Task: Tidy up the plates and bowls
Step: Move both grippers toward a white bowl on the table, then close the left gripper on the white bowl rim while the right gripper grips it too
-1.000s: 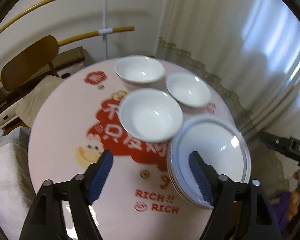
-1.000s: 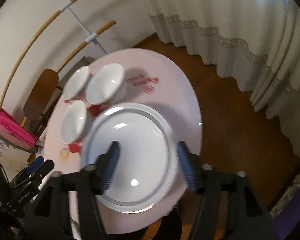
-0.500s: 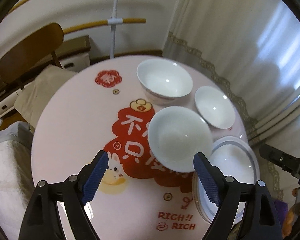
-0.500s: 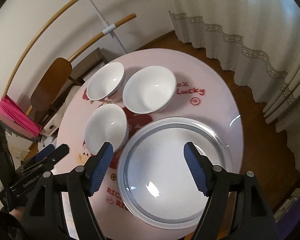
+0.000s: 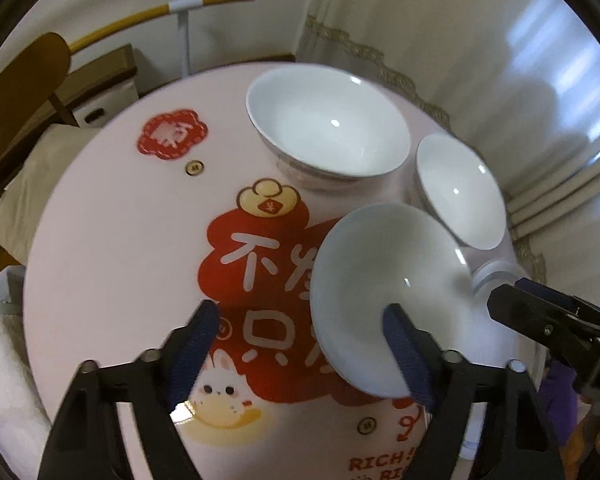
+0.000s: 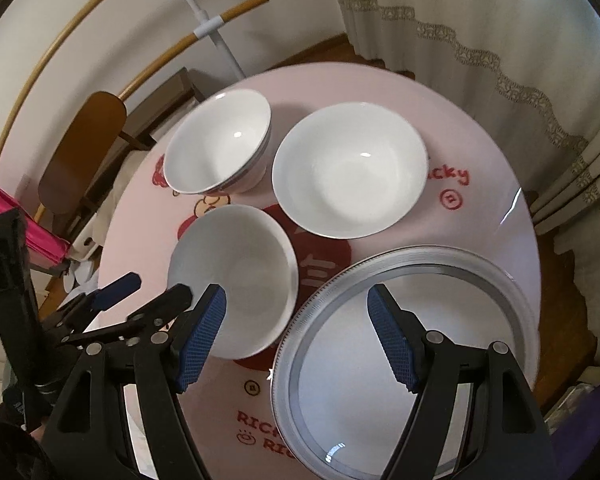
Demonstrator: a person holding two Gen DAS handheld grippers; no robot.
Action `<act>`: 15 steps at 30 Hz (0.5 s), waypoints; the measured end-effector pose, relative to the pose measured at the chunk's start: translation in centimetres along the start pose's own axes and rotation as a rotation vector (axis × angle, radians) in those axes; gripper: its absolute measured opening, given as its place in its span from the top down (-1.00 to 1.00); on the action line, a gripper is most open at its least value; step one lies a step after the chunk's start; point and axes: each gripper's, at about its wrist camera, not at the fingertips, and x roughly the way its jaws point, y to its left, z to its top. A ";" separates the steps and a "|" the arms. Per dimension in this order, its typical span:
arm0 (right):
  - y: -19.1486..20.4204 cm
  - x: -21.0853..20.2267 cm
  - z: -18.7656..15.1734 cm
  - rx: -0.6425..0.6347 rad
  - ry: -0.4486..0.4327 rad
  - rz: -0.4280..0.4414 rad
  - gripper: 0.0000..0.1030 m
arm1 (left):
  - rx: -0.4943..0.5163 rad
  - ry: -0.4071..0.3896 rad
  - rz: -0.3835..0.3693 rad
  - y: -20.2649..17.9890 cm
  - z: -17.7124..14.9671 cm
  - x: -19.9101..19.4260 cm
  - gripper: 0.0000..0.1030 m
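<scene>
Left gripper (image 5: 300, 344) closing, nearest bowl (image 5: 384, 296) upright

Your left wrist camera looks steeply down along its fingers onto the round table (image 5: 112, 216), close over the nearest bowl (image 5: 384, 292), facing the curtain (image 5: 480, 40). Your right wrist camera looks down just as steeply from the table's other side, close over the stack of plates (image 6: 500, 280). Both views share the three bowls, the printed tabletop and the wooden chair (image 6: 84, 152).
</scene>
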 end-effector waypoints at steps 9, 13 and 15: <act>1.0 2.7 0.8 -0.011 0.052 -0.028 -0.14 | 0.046 0.075 -0.041 0.6 1.3 2.6 0.41; 1.3 3.8 1.4 -0.030 0.073 -0.032 -0.01 | 0.059 0.081 -0.083 0.4 1.6 3.5 0.71; 1.6 4.3 1.5 -0.036 0.087 -0.031 0.05 | 0.057 0.090 -0.106 0.5 1.7 3.8 0.79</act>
